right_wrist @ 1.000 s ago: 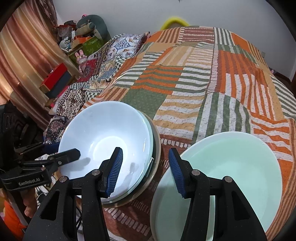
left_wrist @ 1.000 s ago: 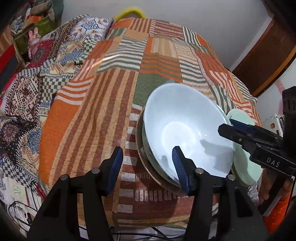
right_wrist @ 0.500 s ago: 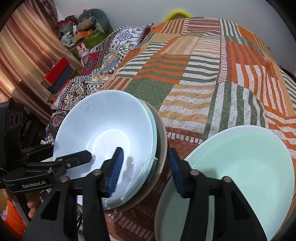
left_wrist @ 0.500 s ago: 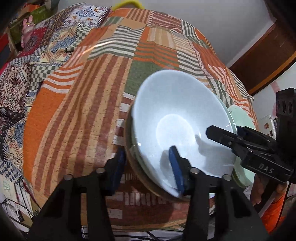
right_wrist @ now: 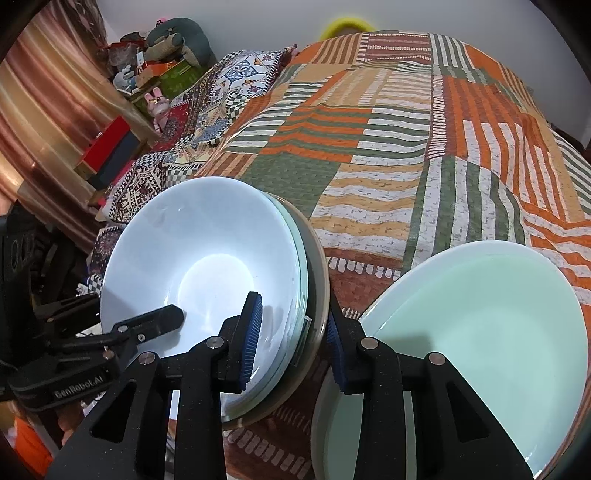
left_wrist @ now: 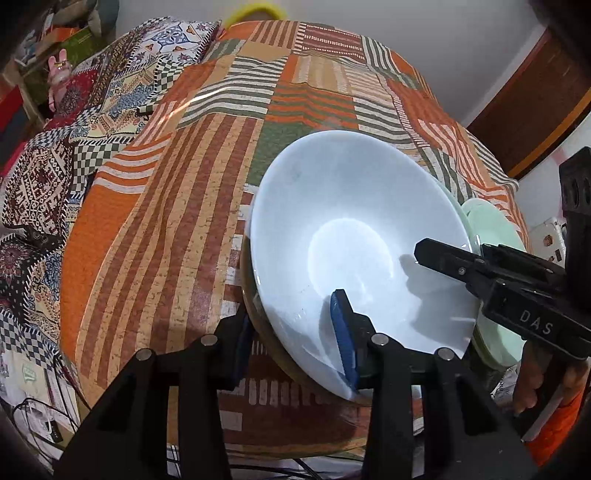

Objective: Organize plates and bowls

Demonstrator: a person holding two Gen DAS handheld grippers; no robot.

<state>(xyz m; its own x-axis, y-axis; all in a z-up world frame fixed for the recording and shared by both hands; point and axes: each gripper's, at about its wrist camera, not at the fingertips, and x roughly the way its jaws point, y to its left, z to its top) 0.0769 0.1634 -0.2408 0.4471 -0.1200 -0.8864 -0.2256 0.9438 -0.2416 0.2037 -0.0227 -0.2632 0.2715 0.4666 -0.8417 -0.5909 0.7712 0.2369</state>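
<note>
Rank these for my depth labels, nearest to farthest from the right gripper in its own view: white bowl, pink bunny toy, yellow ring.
From the right gripper:
1. White bowl, between the jaws, at left.
2. Pink bunny toy, far left, beside the bed.
3. Yellow ring, beyond the bed's far end.

Patchwork bedspread (right_wrist: 388, 155): wide bare stretch beyond the dishes, open to passage. Near edge crowded: stacked white bowl (right_wrist: 199, 258) beside pale green plate (right_wrist: 480, 325), only a narrow gap between. Left side blocked by cluttered shelves (right_wrist: 122, 122)

bed (right_wrist: 406, 155), patchwork cover | on it: bowl stack (right_wrist: 207, 258) | green plate (right_wrist: 480, 332), apparently touching
</note>
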